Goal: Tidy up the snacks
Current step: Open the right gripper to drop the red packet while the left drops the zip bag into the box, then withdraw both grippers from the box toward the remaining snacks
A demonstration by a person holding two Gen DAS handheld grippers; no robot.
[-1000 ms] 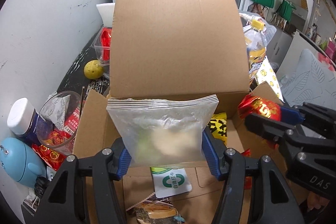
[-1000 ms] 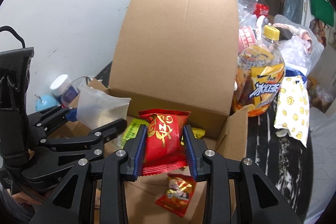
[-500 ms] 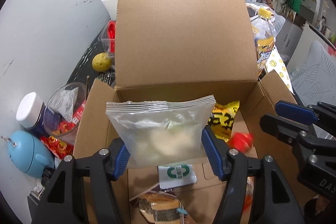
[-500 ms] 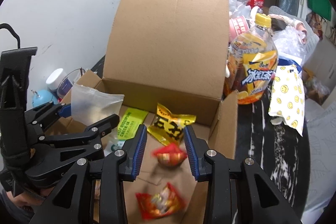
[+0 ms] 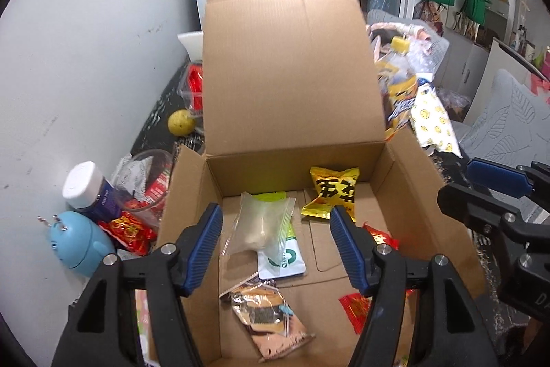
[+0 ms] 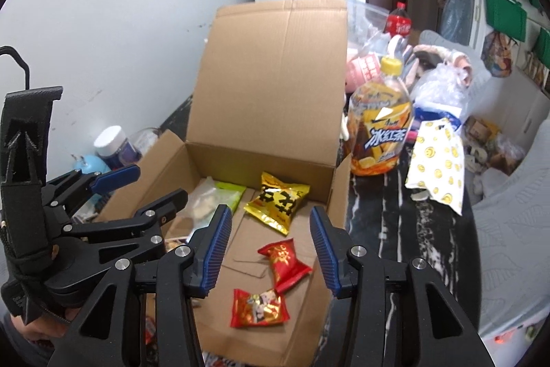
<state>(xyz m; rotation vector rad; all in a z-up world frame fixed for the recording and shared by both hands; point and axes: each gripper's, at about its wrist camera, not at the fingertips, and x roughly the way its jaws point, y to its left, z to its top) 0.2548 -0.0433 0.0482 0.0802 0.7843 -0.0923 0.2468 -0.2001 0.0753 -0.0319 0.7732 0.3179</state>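
Note:
An open cardboard box [image 5: 405, 195] stands in front of me with its lid upright. On its floor lie a clear bag [image 5: 261, 222] with a pale snack, a yellow packet [image 5: 331, 195], a green-and-white sachet [image 5: 282, 260] and a brown packet [image 5: 268, 308]. My left gripper [image 5: 275, 208] hangs open above the clear bag, apart from it. The right gripper [image 6: 270, 210] is over the box's right half. Its jaws are opening with nothing between them. Below it lie a red packet [image 6: 285, 260] and a second red packet [image 6: 257, 308].
A yellow-capped iced tea bottle [image 6: 381, 126] and a smiley-print cloth [image 6: 436, 167] sit right of the box. To its left are a white-capped jar [image 5: 86, 188], a blue whale-shaped gadget [image 5: 79, 243], a glass of wrappers [image 5: 144, 177] and a yellow ball [image 5: 180, 122]. A wall runs along the left.
The left gripper let the clear bag drop into the box. The right gripper released the red packet, which fell to the box floor. Both grippers rose and drew back.

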